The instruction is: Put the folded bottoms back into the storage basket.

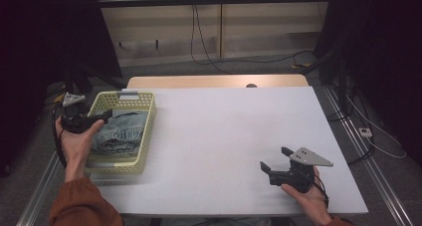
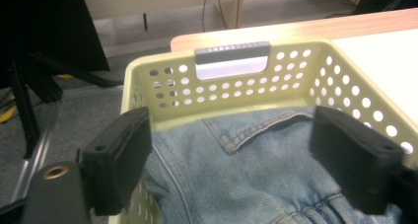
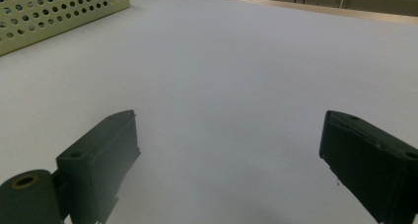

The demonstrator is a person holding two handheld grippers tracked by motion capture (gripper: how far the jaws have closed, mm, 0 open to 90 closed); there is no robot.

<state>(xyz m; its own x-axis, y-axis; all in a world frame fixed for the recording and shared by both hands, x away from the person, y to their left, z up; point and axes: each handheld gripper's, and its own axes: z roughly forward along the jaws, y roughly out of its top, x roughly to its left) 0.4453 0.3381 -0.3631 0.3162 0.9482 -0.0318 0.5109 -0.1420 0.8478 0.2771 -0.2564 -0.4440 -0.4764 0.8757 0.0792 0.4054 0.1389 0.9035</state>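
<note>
From above the near edge, the high view looks forward and down over the whole worktop (image 1: pixel 224 136). The left gripper view sits close over the basket (image 2: pixel 231 93), facing its far wall; the right gripper view skims low across the worktop, sharing that basket (image 3: pixel 59 9).

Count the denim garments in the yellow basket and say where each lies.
1: the denim garment lies crumpled inside the yellow basket at the table's left edge. More could be hidden beneath it.
</note>
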